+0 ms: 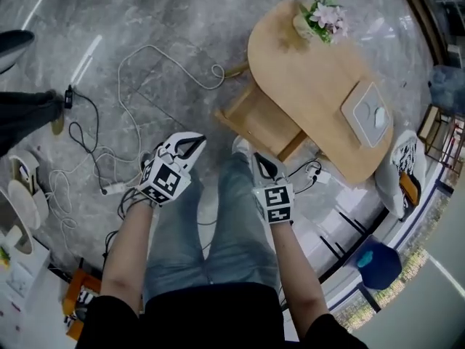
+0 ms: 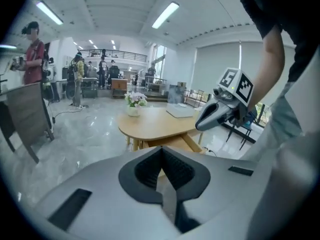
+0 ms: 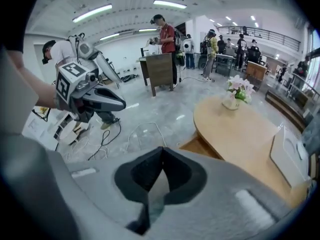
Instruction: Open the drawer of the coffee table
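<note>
Nearest you: your legs in jeans (image 1: 218, 231), both forearms stretched out above them. L gripper (image 1: 192, 145) is held over the floor on the left, tips pointing fwd. In its own view the jaws are pressed together with nothing between the pads. R gripper (image 1: 263, 164) is just right of it, also pointing fwd. Its own view shows the same: jaws closed tight, empty. The two grippers are near each other but apart.

Next out: the drawer (image 1: 258, 118), a light wood box sticking out from under the near edge of the coffee table (image 1: 312, 86). It lies ahead of both sets of fingers, roughly between the two tips. The R tips are nearer to it than the L, and neither gripper touches it. From each gripper view the drawer shows just past the closed jaw tips, under the table top.

Farther: on the table top, a white tray (image 1: 369, 113) towards the right end and a small pot of flowers (image 1: 325, 14) at the far end. White cables (image 1: 145, 71) loop over the grey floor to the left. People stand at desks in the bkgd.
</note>
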`<state>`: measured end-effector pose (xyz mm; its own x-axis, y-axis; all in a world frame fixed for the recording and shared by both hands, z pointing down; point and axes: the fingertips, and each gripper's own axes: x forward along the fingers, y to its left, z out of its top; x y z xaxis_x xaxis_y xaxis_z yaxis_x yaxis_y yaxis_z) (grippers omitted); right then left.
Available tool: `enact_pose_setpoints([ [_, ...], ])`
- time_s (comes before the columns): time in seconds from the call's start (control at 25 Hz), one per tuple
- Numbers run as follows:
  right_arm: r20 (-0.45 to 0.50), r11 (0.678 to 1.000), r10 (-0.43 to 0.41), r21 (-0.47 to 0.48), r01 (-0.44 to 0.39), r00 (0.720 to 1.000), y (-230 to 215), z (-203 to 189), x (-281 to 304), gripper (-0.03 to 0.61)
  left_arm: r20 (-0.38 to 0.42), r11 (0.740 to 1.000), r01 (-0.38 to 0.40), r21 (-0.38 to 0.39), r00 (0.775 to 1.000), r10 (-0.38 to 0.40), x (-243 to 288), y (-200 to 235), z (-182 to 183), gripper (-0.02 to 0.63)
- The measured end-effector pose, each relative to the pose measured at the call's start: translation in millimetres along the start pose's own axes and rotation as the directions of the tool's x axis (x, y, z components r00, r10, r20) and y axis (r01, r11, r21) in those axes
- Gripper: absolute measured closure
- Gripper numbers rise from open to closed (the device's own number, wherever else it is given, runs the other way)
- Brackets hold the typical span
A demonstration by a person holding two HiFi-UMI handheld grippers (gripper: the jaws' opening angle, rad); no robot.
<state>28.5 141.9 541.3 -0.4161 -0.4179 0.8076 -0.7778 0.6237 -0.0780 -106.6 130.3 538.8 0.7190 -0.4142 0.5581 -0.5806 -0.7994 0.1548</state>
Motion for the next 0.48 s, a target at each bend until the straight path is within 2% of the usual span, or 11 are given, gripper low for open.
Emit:
enact_pose_setpoints([
  [0.2, 0.11, 0.999, -0.035, 0.038, 0.031, 0.993, 3.2, 47.1, -52.0, 0.58, 0.151, 0.997, -0.062, -0.056, 0.986, 0.07, -47.2, 7.9, 77.4, 0.6],
  [0.32, 0.18, 0.997, -0.054, 0.056, 0.045, 0.982, 3.6, 78.7, -91.8, 0.58, 0.206, 0.992, -0.071, -0.104, 0.974, 0.091, -75.5, 0.4, 112.6, 0.6],
  [0.48, 0.282, 0.994, -0.081, 0.1, 0.055, 0.956, 3.3, 122.4, -144.9, 0.58, 0.237, 0.989, -0.075, -0.131, 0.966, 0.105, -110.2, -8.0, 158.6, 0.6],
])
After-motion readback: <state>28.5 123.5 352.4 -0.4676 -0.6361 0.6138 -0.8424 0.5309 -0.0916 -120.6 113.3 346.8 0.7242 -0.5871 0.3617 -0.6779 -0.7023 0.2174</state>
